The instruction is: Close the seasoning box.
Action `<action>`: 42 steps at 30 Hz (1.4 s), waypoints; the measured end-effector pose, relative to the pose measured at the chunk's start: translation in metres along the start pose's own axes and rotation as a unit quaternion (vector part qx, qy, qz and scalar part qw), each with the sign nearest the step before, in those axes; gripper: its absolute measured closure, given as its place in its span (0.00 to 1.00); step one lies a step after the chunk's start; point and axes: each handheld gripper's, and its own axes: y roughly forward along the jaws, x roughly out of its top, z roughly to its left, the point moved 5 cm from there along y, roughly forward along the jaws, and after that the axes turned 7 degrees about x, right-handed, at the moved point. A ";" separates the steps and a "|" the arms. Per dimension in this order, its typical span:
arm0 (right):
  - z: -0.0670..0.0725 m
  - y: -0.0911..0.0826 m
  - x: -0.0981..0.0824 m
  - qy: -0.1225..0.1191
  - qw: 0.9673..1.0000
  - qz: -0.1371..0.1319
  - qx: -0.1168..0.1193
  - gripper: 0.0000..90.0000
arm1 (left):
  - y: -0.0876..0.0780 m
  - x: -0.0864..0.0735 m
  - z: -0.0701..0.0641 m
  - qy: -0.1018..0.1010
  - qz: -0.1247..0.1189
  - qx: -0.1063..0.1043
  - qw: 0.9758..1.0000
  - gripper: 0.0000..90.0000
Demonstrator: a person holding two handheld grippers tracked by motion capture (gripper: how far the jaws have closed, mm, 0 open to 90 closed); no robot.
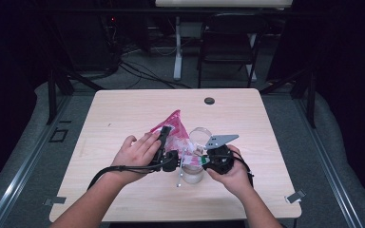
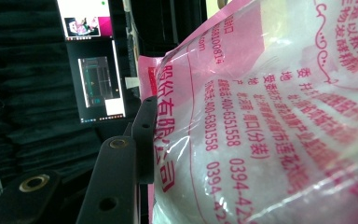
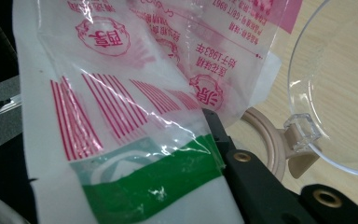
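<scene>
A pink-and-clear plastic bag (image 1: pixel 177 128) of white powder, printed with red Chinese characters, stands tilted near the middle of the light wooden table (image 1: pixel 123 109), held from both sides over a clear jar (image 1: pixel 193 172). The jar sits just in front of the bag, its hinged transparent lid (image 1: pixel 200 137) swung up beside the bag's right edge. The left gripper (image 1: pixel 164 142), gripped in the person's left hand (image 1: pixel 135 154), is clamped on the bag's left side, one black jaw pressed flat against the film. The right gripper (image 1: pixel 208 156), in the right hand (image 1: pixel 233 173), has its jaws closed tight on the bag's lower corner, beside the jar's beige rim (image 3: pixel 265 135). A small black grommet (image 1: pixel 209 100) lies behind the bag, well apart.
</scene>
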 end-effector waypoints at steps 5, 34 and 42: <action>0.001 -0.001 0.002 0.000 1.000 -0.009 -0.001 1.00 | 0.000 -0.001 0.000 0.002 0.002 0.001 1.000 0.67; 0.002 -0.004 0.006 -0.004 1.000 -0.024 -0.005 1.00 | 0.000 -0.010 -0.007 -0.012 0.014 -0.008 1.000 0.68; 0.003 -0.003 0.008 -0.005 1.000 -0.026 -0.004 1.00 | -0.001 -0.014 -0.011 -0.018 0.019 -0.015 1.000 0.68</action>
